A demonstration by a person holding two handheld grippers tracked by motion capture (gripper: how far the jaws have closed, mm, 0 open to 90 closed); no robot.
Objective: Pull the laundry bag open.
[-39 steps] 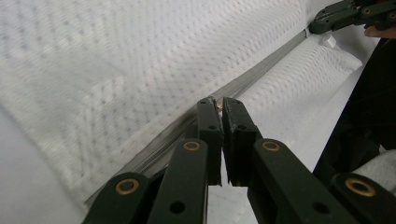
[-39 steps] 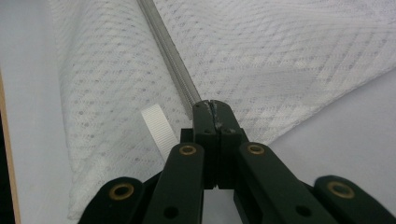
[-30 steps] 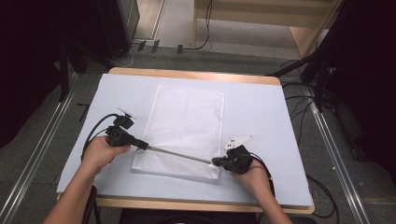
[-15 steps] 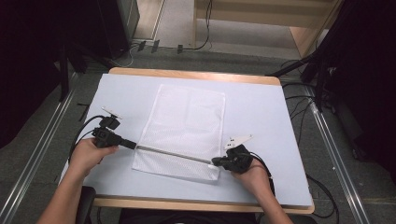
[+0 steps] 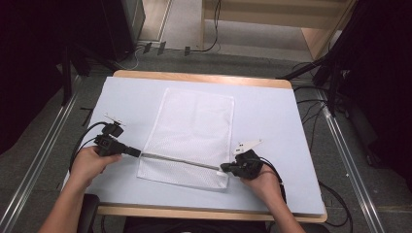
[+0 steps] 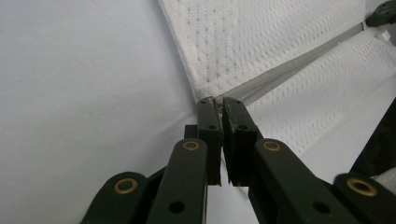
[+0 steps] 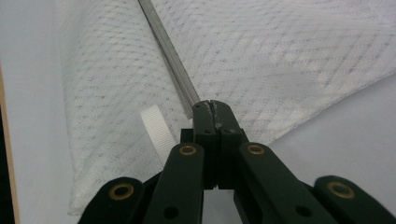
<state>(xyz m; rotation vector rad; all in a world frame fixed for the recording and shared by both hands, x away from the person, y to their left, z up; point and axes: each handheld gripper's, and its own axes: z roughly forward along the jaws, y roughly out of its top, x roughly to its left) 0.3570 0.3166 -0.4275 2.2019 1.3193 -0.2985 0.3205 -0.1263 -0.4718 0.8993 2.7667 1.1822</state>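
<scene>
A white mesh bag (image 5: 192,138) lies flat on the desk (image 5: 272,111). The left tongs (image 6: 219,103) are pinched nearly closed on the left end of its zipper (image 5: 180,161); the right tongs (image 7: 211,106) are clamped tight on the zipper's right end.

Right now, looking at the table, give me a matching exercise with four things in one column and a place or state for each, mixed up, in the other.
Things:
1. left gripper
2. right gripper
3. mesh bag
4. white loop

Places or states:
A. lies flat on the pale table
B. shut on the zipper at the bag's left end
C. sewn at the bag's corner beside the right gripper
D. shut on the zipper at the bag's right end

Pairs: 1-B, 2-D, 3-A, 4-C
</scene>
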